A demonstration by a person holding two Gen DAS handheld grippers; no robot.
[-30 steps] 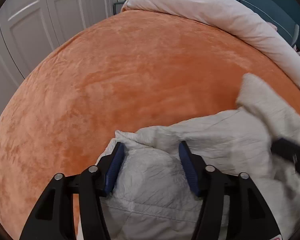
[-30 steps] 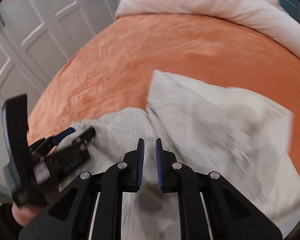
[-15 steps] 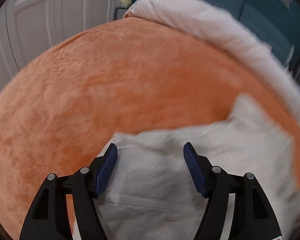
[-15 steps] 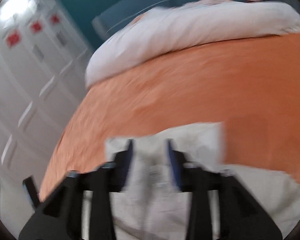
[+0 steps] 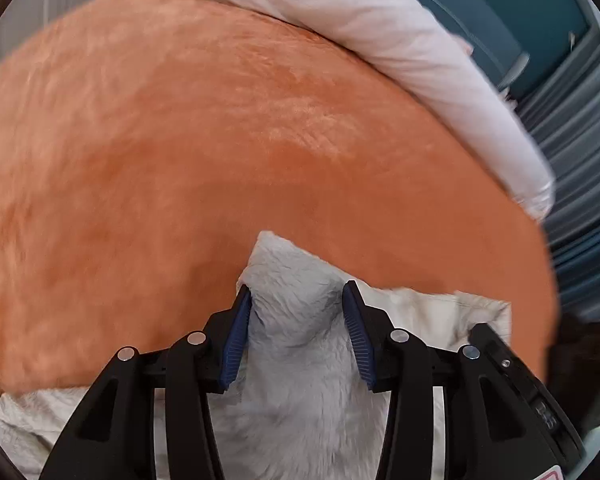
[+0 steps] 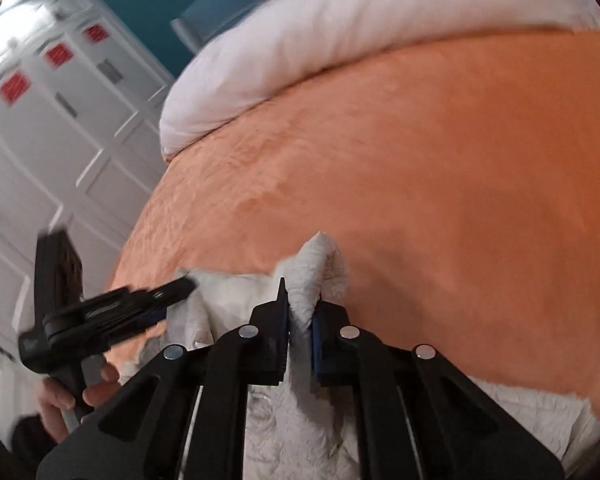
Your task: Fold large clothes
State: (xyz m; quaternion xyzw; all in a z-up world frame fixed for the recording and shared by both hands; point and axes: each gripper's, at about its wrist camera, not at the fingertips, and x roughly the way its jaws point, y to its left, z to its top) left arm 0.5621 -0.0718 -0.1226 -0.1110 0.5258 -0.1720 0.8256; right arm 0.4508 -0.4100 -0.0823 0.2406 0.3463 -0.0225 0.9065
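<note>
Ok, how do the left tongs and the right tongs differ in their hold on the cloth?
The left tongs have just been closing, a broad hump of the cloth filling their wide gap. The right tongs have just closed, pinching a thin ridge of cloth. Both grip the same pale cloth over the orange bedcover.

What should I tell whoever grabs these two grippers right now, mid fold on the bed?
Right gripper: shut on a bunched corner of the pale garment.
Left gripper: jaws have just been closing around a raised fold of the same garment; pads look to be against the cloth on both sides, but a firm grip is not certain.
Garment lies crumpled at the near edge of the orange bedspread; white duvet is rolled up at the far end.
Done: both corners picked up.
Left: spread the garment flat, then fold it.
</note>
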